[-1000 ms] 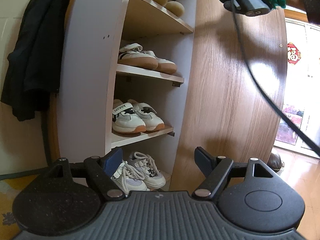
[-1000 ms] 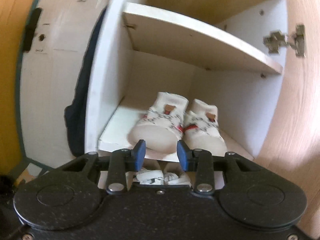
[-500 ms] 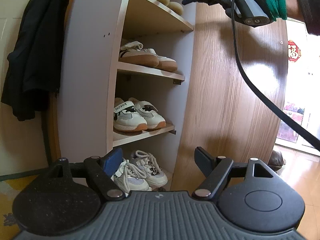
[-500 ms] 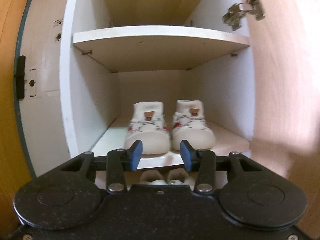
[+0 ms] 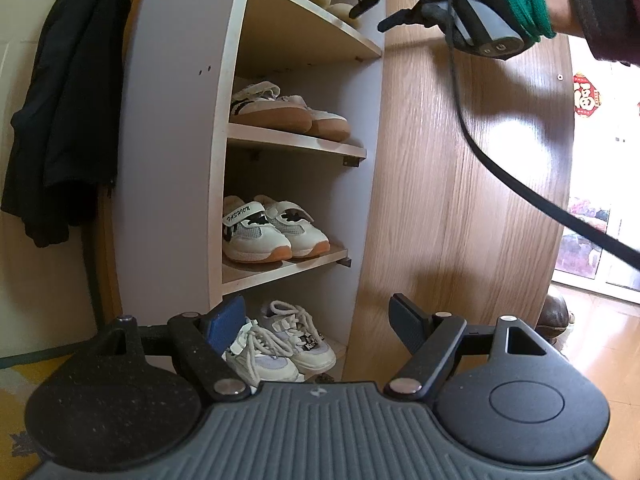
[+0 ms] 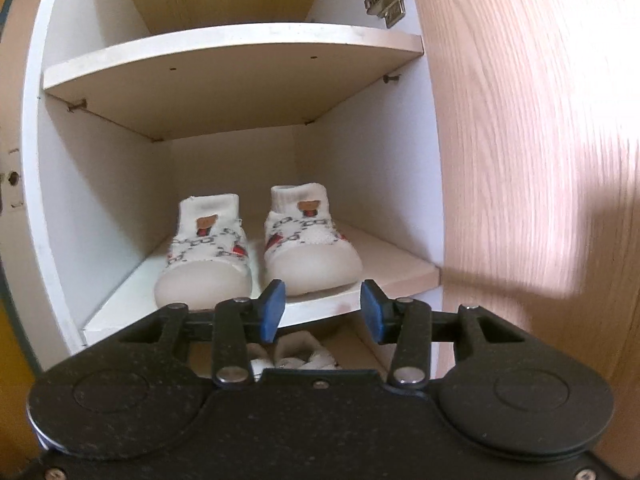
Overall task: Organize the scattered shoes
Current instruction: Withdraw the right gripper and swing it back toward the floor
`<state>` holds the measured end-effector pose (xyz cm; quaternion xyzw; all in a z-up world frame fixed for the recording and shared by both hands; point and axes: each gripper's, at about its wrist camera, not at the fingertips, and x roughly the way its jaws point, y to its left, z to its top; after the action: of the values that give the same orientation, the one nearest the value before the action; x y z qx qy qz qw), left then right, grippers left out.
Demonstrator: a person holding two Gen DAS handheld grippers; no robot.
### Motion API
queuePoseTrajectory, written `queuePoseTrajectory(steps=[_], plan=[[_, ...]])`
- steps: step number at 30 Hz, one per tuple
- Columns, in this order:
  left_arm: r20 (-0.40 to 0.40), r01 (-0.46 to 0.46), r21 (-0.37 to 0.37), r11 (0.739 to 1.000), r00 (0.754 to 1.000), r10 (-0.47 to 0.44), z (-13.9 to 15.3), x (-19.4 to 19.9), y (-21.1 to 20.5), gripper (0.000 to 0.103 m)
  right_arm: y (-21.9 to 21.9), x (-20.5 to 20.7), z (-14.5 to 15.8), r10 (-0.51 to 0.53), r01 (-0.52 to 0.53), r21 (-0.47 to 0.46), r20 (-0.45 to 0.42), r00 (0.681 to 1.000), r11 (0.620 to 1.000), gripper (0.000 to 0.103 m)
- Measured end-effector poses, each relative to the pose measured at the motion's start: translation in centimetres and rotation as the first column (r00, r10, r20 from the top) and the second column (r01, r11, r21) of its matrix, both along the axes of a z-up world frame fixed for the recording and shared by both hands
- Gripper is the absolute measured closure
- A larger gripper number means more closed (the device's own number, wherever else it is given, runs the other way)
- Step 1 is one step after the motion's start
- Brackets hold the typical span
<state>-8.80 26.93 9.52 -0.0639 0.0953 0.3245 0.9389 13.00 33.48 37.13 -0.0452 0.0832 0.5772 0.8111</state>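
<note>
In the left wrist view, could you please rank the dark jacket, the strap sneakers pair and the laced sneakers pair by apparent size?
1. dark jacket, clearly largest.
2. strap sneakers pair and laced sneakers pair: alike; the gripper hides part of the laced pair, so unranked.

The right gripper (image 6: 322,309) now faces the sock shoes (image 6: 260,244) squarely from closer, its empty jaws having just been opening.

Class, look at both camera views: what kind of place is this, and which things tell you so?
Probably a home entryway: a tall shoe cabinet holds children's sneakers and baby sock shoes, a dark coat hangs beside it, and the floor is polished wood.
</note>
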Motion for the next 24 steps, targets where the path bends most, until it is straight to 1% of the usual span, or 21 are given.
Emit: queuePoseTrajectory(steps=[1, 3, 4, 5, 6, 7, 8, 9, 10, 12, 13, 14, 15, 16, 18, 19, 20, 21, 23, 24], plan=[[-0.001, 0.000, 0.003, 1.000, 1.000, 0.000, 0.0, 0.1, -0.1, 0.024, -0.2, 0.0, -0.1, 0.002, -0.002, -0.002, 0.009, 1.000, 1.000, 0.058], [-0.003, 0.001, 0.003, 1.000, 1.000, -0.001, 0.1, 0.2, -0.1, 0.024, -1.1, -0.2, -0.3, 0.039, -0.039, 0.007, -0.006, 0.999, 0.999, 0.057], [-0.005, 0.002, 0.001, 1.000, 1.000, -0.002, 0.1, 0.2, -0.1, 0.024, -1.4, -0.4, -0.5, 0.033, -0.033, -0.007, 0.013, 0.999, 0.999, 0.056], [-0.007, 0.003, 0.000, 1.000, 1.000, -0.003, 0.1, 0.3, -0.1, 0.024, -1.7, -0.6, -0.8, 0.029, -0.028, -0.020, 0.029, 0.999, 0.999, 0.053], [-0.010, 0.004, -0.003, 1.000, 1.000, -0.004, 0.1, 0.4, -0.1, 0.024, -2.8, -0.8, -1.5, 0.044, -0.043, -0.029, 0.020, 0.999, 0.999, 0.049], [-0.012, 0.005, -0.008, 1.000, 1.000, -0.005, 0.1, 0.5, -0.2, 0.024, -3.1, -0.9, -1.6, 0.046, -0.045, -0.032, 0.017, 0.999, 0.998, 0.042], [-0.015, 0.007, -0.010, 1.000, 1.000, -0.007, 0.0, 0.6, -0.2, 0.024, -4.4, -1.3, -2.7, 0.045, -0.044, -0.047, 0.012, 0.999, 0.998, 0.036], [-0.025, 0.010, -0.009, 1.000, 1.000, -0.011, 0.0, 0.8, -0.2, 0.024, -5.7, -1.7, -3.6, 0.044, -0.044, -0.062, 0.008, 0.999, 0.997, 0.034], [-0.036, 0.015, -0.012, 1.000, 0.999, -0.015, -0.1, 1.0, -0.3, 0.024, -6.0, -1.8, -3.9, 0.044, -0.043, -0.067, 0.010, 0.999, 0.997, 0.032], [-0.054, 0.023, -0.024, 0.999, 0.998, -0.024, -0.4, 1.3, -0.4, 0.024, -8.6, -2.6, -6.0, 0.034, -0.032, -0.096, 0.021, 0.999, 0.995, 0.029], [-0.066, 0.038, -0.046, 0.998, 0.997, -0.041, -0.6, 1.6, -0.3, 0.024, -10.0, -3.1, -7.3, 0.029, -0.026, -0.113, 0.027, 0.999, 0.993, 0.025], [-0.071, 0.046, -0.059, 0.997, 0.996, -0.050, -0.7, 1.7, -0.3, 0.024, -12.3, -3.8, -9.6, 0.017, -0.013, -0.146, 0.029, 0.999, 0.989, 0.020], [-0.080, 0.060, -0.092, 0.994, 0.994, -0.068, -1.0, 2.0, -0.2, 0.024, -13.2, -4.1, -10.8, 0.009, -0.005, -0.162, 0.023, 1.000, 0.987, 0.017], [-0.095, 0.075, -0.116, 0.990, 0.992, -0.086, -1.4, 2.3, -0.3, 0.024, -14.6, -4.2, -12.5, -0.012, 0.013, -0.183, 0.006, 1.000, 0.983, 0.013], [-0.129, 0.096, -0.135, 0.986, 0.985, -0.113, -1.9, 3.0, -0.7, 0.017, -16.8, -4.3, -15.4, -0.050, 0.042, -0.209, -0.032, 0.998, 0.977, 0.011], [-0.146, 0.104, -0.138, 0.985, 0.982, -0.124, -2.2, 3.3, -1.0, 0.014, -18.4, -4.1, -17.4, -0.079, 0.061, -0.218, -0.074, 0.994, 0.974, 0.010], [-0.163, 0.112, -0.141, 0.984, 0.977, -0.135, -2.4, 3.7, -1.3, 0.009, -19.9, -4.0, -19.3, -0.109, 0.081, -0.226, -0.115, 0.987, 0.971, 0.009], [-0.179, 0.120, -0.144, 0.982, 0.973, -0.145, -2.7, 4.0, -1.6, 0.007, -20.9, -3.6, -20.9, -0.141, 0.104, -0.232, -0.148, 0.979, 0.967, 0.008], [-0.211, 0.139, -0.151, 0.979, 0.963, -0.169, -3.2, 4.7, -2.2, 0.005, -22.7, -3.4, -23.1, -0.183, 0.136, -0.238, -0.188, 0.965, 0.962, 0.006], [-0.225, 0.151, -0.155, 0.976, 0.957, -0.184, -3.5, 5.0, -2.6, 0.005, -24.0, -3.3, -24.6, -0.213, 0.159, -0.242, -0.215, 0.953, 0.957, 0.005]])
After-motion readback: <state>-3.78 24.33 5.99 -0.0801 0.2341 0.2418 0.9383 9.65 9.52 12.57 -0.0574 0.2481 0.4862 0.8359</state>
